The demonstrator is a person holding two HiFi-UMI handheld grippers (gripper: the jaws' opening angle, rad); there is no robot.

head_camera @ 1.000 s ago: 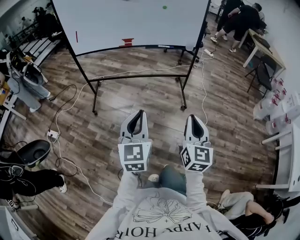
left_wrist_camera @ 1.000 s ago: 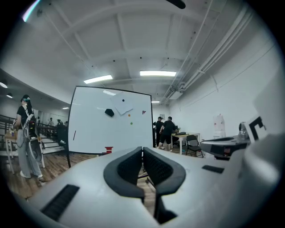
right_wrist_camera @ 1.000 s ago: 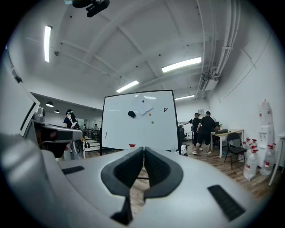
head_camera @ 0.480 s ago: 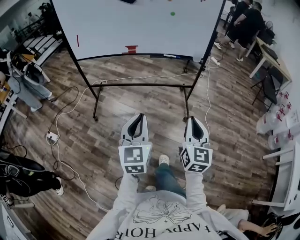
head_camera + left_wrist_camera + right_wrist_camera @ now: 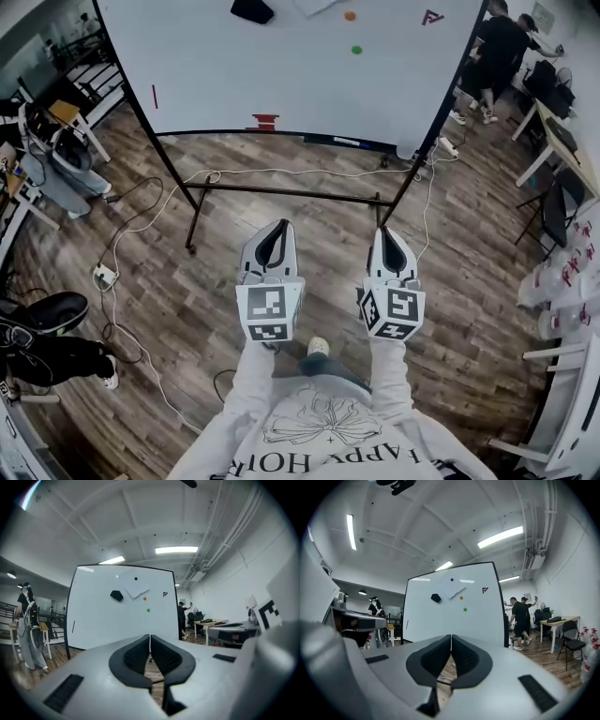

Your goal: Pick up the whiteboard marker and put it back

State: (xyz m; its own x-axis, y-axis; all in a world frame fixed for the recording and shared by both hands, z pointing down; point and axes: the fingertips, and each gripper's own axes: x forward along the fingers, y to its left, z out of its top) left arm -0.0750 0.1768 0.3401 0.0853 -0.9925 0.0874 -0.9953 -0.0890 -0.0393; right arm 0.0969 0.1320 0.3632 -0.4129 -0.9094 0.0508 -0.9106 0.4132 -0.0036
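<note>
A big whiteboard on a black wheeled stand faces me. On its bottom tray lie a slim pale marker and a red block. A thin red stroke marks the board's left side. My left gripper and right gripper are held side by side, pointing level at the board and well short of it. Both are shut with nothing in them. The board fills the middle of the left gripper view beyond the closed jaws, and likewise the board in the right gripper view.
A black eraser, an orange dot and a green dot sit on the board. Cables and a power strip trail over the wood floor at left. The stand's legs spread ahead. People, desks and chairs occupy the right.
I have walked toward the whiteboard: it looms larger and nearer, and more of its upper face shows. Both grippers keep their pose, still shut and empty.
</note>
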